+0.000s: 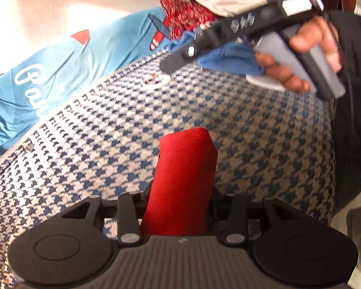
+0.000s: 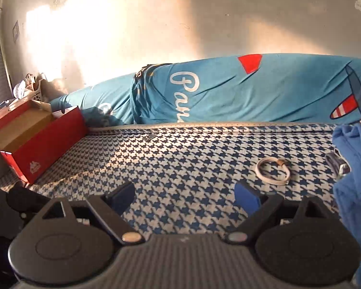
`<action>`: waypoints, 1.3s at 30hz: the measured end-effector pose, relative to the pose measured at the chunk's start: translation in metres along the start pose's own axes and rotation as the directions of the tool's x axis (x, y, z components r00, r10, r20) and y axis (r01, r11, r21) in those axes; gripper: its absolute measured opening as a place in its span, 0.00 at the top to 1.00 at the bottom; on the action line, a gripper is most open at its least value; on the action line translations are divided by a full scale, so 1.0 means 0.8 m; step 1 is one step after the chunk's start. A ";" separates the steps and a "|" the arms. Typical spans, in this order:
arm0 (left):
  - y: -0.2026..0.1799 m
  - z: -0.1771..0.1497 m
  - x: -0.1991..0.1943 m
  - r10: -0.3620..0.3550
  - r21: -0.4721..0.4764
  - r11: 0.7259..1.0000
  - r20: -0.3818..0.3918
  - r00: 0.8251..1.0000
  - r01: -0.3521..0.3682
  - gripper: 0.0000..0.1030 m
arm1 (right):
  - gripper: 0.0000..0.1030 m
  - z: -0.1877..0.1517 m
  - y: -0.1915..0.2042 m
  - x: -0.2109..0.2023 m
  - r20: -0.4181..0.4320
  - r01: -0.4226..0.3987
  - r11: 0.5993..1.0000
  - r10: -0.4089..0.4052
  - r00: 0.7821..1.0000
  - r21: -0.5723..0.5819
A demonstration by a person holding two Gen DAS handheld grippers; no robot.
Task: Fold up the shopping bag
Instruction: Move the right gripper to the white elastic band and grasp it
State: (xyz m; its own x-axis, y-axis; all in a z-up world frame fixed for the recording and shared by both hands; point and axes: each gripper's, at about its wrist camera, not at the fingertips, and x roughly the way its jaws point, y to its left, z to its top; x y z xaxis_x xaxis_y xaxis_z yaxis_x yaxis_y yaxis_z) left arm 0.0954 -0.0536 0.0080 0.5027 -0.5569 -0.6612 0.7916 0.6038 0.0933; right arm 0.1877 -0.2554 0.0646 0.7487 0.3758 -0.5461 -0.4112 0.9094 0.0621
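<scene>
Folded red fabric shopping bag (image 1: 183, 180), rolled into a narrow bundle, is sitting between the fingers of the left gripper (image 1: 180, 197); the black jaws are pressing in on both sides of the bundle near its base, and its rounded top end is sticking out forward beyond them. Beneath it the blue-and-white houndstooth bed cover (image 1: 252, 132) is spreading across the whole lower field.

Right gripper (image 2: 186, 196), seen from its own camera, is standing with its blue-padded fingers (image 2: 249, 196) spread wide apart, gripping nothing, hovering over the same houndstooth cover (image 2: 180, 154). In the left wrist view the right gripper (image 1: 175, 61) is appearing at upper right, held by a person's hand (image 1: 300, 55) with a dark sleeve (image 1: 353, 84) behind it.

Other items:
- White coiled cable (image 2: 273, 169), lying flat on the cover, ahead and to the right of the right gripper.
- Crumpled blue cloth (image 2: 353, 168), bunching at the right edge.
- Open red cardboard box (image 2: 38, 139), resting at the left edge of the bed.
- Teal printed sheet with white script and a red plane motif (image 2: 228, 91), draping along the pale wall (image 2: 132, 24).
</scene>
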 end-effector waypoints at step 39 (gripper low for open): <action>0.040 0.076 0.089 0.091 -0.134 0.989 0.165 0.982 -0.069 0.60 | 0.66 0.030 -0.102 0.117 -0.086 0.403 0.909 -0.396 0.914 0.107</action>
State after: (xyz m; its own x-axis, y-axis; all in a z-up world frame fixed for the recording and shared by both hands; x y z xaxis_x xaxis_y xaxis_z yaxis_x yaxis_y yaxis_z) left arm 0.1778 -0.1082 0.0089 0.6230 -0.5857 -0.5185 0.7011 0.7121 0.0380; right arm 0.3039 -0.2901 0.0282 0.8024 -0.0316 -0.5959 -0.0158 0.9971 -0.0742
